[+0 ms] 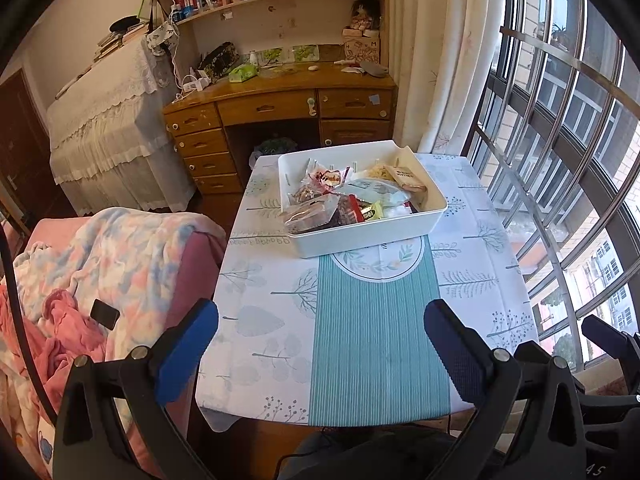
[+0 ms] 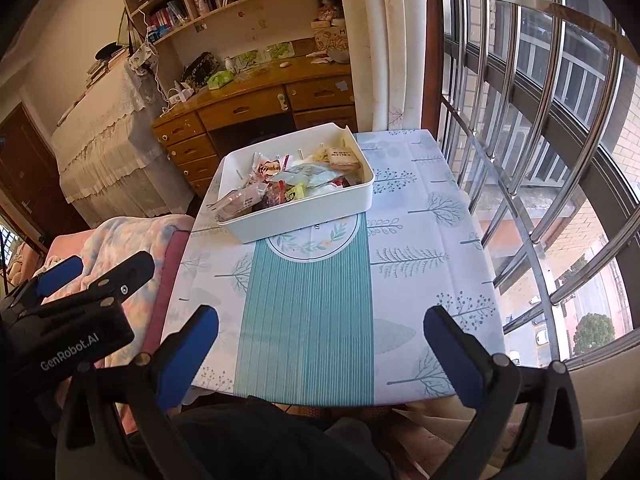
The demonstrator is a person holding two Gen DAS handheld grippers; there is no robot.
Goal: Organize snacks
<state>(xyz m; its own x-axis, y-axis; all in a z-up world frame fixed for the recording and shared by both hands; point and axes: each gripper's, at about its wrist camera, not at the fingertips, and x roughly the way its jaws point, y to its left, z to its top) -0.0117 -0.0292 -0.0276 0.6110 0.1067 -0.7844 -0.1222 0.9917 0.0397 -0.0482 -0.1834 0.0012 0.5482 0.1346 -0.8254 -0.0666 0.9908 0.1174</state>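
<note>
Tablecloth (image 1: 280, 320) bears snack bin (image 1: 372, 236) well beyond both gaping, empty grippers (image 1: 320, 344) (image 2: 320, 348).

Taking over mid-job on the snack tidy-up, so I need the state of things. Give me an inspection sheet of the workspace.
Surface: small table under a tree-print tablecloth with a teal striped runner; the near half is bare.
Job's things: white bin at the far end, holding a loose heap of wrapped snacks.
Clutter: nothing seen on the table outside the bin.
Grippers: left gripper and right gripper both hover over the near edge, jaws wide apart, holding nothing.
Cables: a thin dark cable below the near table edge.
Surroundings: barred window to the right, blanket-covered seat to the left, wooden desk behind.
</note>
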